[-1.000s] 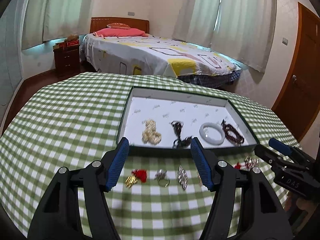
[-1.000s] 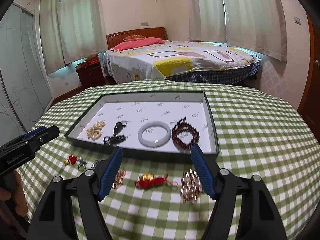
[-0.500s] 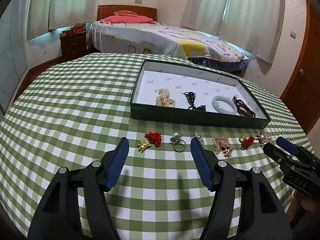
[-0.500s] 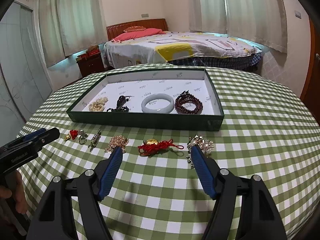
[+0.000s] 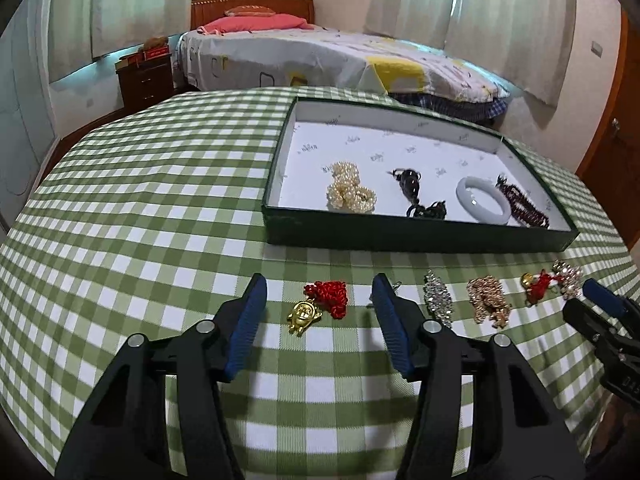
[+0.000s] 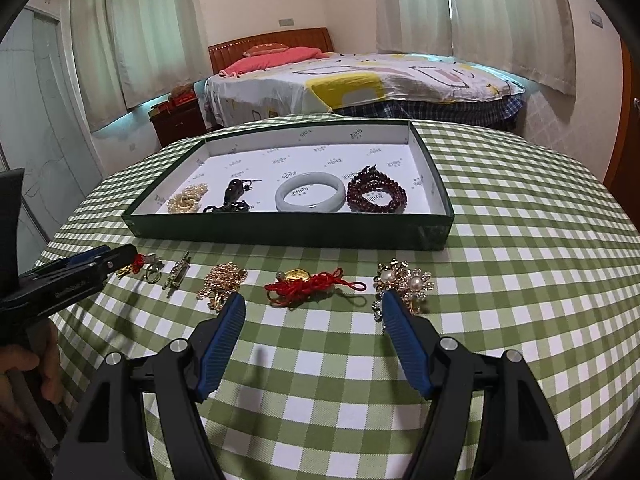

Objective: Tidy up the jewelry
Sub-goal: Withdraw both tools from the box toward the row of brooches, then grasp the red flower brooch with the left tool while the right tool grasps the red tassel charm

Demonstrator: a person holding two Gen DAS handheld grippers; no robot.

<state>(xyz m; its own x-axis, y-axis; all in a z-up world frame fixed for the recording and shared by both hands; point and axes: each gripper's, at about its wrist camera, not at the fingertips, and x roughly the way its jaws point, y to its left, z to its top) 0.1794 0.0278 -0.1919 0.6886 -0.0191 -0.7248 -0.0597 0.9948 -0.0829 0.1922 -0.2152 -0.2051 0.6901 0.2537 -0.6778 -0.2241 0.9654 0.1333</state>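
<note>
Green checked tablecloth (image 5: pixel 160 208) is coming closer: the left gripper (image 5: pixel 318 312), lowering, is narrowing its empty jaws around the gold charm with red tassel (image 5: pixel 320 306), near the green tray (image 5: pixel 420 236); the right gripper (image 6: pixel 312 320) is hanging open.

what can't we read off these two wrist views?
- Ring: in the left wrist view, hidden behind the left tool's right finger; small in the right wrist view.
- Right tool: in the left wrist view cut off by the right edge.
- Pearl brooch: its near edge is covered by the right tool's finger.
- Print on the box lining: too small to read.
</note>
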